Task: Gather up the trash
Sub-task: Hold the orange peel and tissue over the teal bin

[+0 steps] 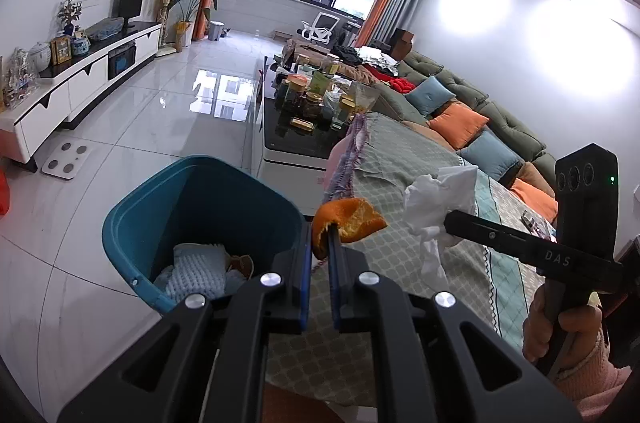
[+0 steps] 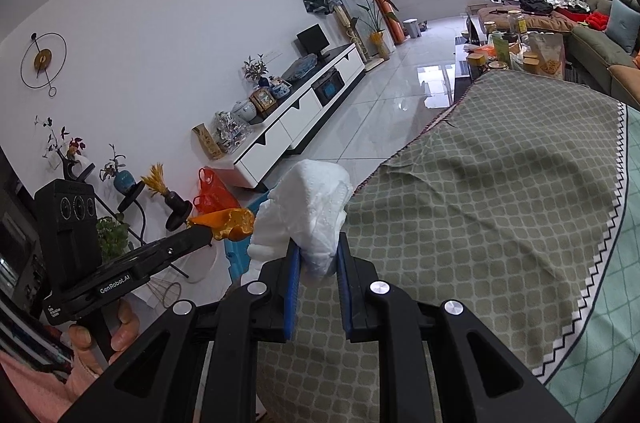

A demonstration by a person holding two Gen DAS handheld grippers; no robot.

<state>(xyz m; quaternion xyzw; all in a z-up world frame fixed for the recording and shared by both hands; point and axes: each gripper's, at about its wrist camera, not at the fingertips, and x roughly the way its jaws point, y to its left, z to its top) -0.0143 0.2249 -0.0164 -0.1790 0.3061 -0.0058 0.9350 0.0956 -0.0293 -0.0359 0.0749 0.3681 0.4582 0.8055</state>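
My left gripper (image 1: 320, 235) is shut on a piece of orange peel (image 1: 352, 219), held in the air beside the right rim of a blue bin (image 1: 160, 207) on the floor. The bin holds a pale knitted cloth and some scraps. My right gripper (image 2: 318, 255) is shut on a crumpled white tissue (image 2: 308, 207), above the edge of the cloth-covered table (image 2: 480, 207). In the left wrist view the right gripper (image 1: 450, 219) comes in from the right with the tissue (image 1: 436, 199). The right wrist view shows the left gripper (image 2: 208, 229) with the peel (image 2: 230, 221) at the left.
A glass coffee table (image 1: 280, 139) crowded with jars stands beyond the covered table. A green sofa with cushions (image 1: 472, 119) runs along the right. A white TV cabinet (image 1: 80, 79) lines the left wall. A scale (image 1: 66, 159) and a red bag (image 2: 212, 191) lie on the tiled floor.
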